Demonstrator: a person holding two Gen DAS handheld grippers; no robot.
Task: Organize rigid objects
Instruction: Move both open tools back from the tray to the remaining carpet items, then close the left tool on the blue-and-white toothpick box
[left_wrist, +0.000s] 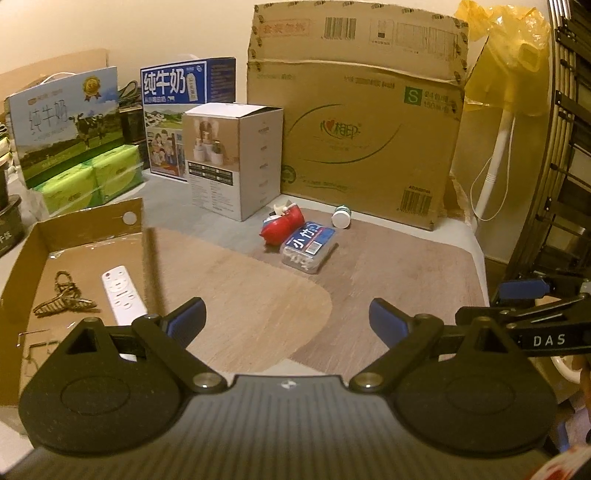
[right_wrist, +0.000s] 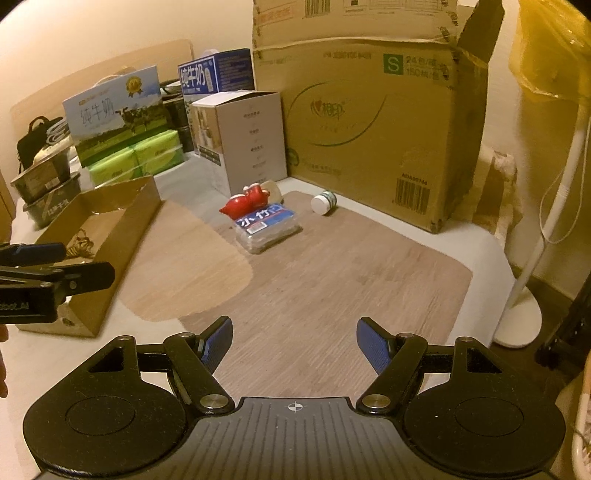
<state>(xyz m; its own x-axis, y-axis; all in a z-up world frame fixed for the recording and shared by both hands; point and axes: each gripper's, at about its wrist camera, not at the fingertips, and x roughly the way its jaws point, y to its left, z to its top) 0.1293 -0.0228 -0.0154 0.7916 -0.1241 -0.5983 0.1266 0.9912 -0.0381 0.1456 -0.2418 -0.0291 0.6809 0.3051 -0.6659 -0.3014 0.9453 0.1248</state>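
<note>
- Left hand-held gripper (left_wrist: 287, 320) is spread wide with nothing between its blue pads, just hovering over the wood-grain desk (left_wrist: 388, 266).
- Right hand-held gripper (right_wrist: 294, 341) is the same deal: wide apart, holding nothing.
- Straight ahead of both, a clear plastic box with a blue label (left_wrist: 309, 246) lies on the desk, touching a red figurine (left_wrist: 282, 226) tipped over just behind it.
- A small white bottle (left_wrist: 341, 216) lies on its side a bit to the right of those, near the big cardboard carton (left_wrist: 362, 147).
- Off to the left of the left hand-held gripper sits an open cardboard tray (left_wrist: 88, 218), with a white remote (left_wrist: 121, 293) and a hair claw clip (left_wrist: 62, 295) inside, near each other but apart.
</note>
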